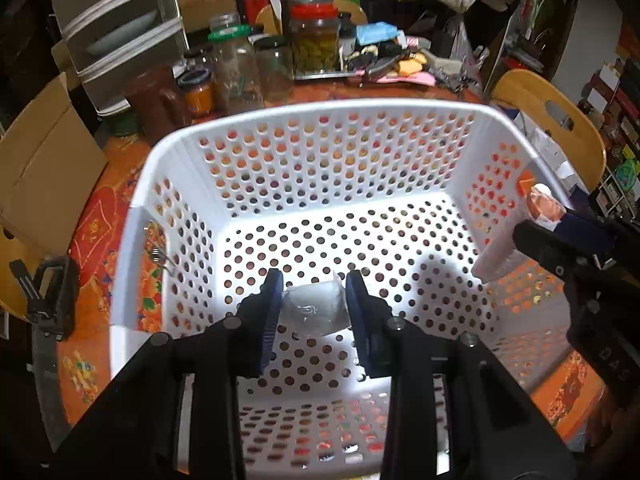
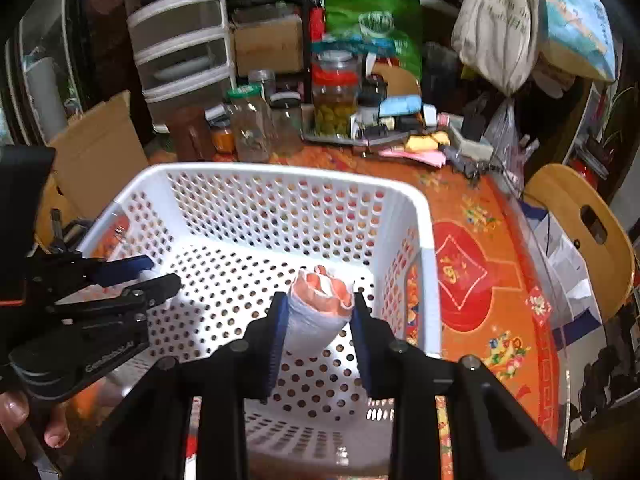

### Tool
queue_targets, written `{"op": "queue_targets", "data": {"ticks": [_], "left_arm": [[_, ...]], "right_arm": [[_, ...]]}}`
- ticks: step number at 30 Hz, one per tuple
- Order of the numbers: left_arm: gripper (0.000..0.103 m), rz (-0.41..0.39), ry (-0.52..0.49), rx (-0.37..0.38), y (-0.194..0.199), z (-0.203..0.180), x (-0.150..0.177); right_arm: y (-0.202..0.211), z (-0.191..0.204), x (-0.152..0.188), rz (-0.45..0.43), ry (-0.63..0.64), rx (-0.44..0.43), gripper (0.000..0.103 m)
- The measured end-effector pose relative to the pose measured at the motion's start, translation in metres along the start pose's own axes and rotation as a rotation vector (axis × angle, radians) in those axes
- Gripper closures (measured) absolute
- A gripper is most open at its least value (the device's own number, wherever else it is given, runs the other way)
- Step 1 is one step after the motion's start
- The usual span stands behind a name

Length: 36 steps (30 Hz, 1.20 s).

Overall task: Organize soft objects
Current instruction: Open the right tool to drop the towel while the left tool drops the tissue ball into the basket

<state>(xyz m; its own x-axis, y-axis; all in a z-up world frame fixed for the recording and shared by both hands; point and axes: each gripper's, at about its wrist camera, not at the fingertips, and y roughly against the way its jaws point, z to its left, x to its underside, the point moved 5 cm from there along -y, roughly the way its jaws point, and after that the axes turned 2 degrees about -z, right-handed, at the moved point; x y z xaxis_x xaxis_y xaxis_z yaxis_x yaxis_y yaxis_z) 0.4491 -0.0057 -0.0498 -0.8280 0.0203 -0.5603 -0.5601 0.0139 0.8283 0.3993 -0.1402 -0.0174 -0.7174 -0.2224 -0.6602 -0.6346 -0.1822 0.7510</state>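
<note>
A white perforated basket stands on the orange patterned table; it also shows in the right wrist view. My left gripper is shut on a soft clear-white packet and holds it above the basket floor. My right gripper is shut on a white soft roll with an orange-pink end, also over the basket. In the left wrist view the right gripper holds that roll at the basket's right wall. The left gripper shows at the left in the right wrist view.
Glass jars and clutter crowd the table behind the basket. A drawer unit and a cardboard box stand at the left. A wooden chair is at the right. A red emblem on the tablecloth lies right of the basket.
</note>
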Motion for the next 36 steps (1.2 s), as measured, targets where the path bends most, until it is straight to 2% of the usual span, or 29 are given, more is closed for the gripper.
{"op": "queue_targets", "data": {"ticks": [7,9,14,15,18,20,21,23,26,27,31,36], "left_arm": [[0.072,0.019,-0.003,-0.001,-0.016,-0.001,0.001],[0.068,0.016,0.001,0.0,-0.017,0.0,0.001],[0.036,-0.014,0.009,0.014,-0.01,0.002,0.0],[0.034,-0.025,0.009,0.013,-0.007,0.002,0.0],[0.025,-0.051,0.006,0.025,0.007,0.0,-0.002],[0.015,-0.072,0.009,0.026,0.019,0.001,-0.002],[0.013,-0.087,0.01,0.03,0.027,0.001,-0.002],[0.001,-0.117,0.011,0.033,0.043,0.004,0.0],[0.0,-0.16,0.018,0.041,0.069,0.009,0.008],[0.0,-0.173,0.017,0.042,0.077,0.01,0.012],[0.0,-0.207,-0.005,0.027,0.105,0.012,0.034],[0.0,-0.267,-0.027,0.012,0.142,0.013,0.07]], "right_arm": [[-0.027,-0.005,0.002,0.058,-0.023,-0.03,0.073],[-0.028,-0.006,0.0,0.056,-0.029,-0.041,0.073],[-0.019,-0.004,-0.004,0.03,-0.046,-0.085,0.07],[-0.014,-0.004,-0.005,0.02,-0.048,-0.09,0.068],[0.001,-0.005,-0.009,-0.012,-0.048,-0.09,0.056],[0.012,-0.007,-0.01,-0.032,-0.046,-0.082,0.037],[0.021,-0.008,-0.01,-0.05,-0.044,-0.081,0.034],[0.035,-0.009,-0.009,-0.07,-0.045,-0.086,0.02],[0.06,-0.013,-0.003,-0.119,-0.058,-0.11,0.004],[0.068,-0.014,0.0,-0.133,-0.062,-0.114,0.001],[0.098,-0.013,0.016,-0.198,-0.052,-0.095,0.0],[0.122,-0.01,0.038,-0.231,-0.05,-0.104,0.0]]}}
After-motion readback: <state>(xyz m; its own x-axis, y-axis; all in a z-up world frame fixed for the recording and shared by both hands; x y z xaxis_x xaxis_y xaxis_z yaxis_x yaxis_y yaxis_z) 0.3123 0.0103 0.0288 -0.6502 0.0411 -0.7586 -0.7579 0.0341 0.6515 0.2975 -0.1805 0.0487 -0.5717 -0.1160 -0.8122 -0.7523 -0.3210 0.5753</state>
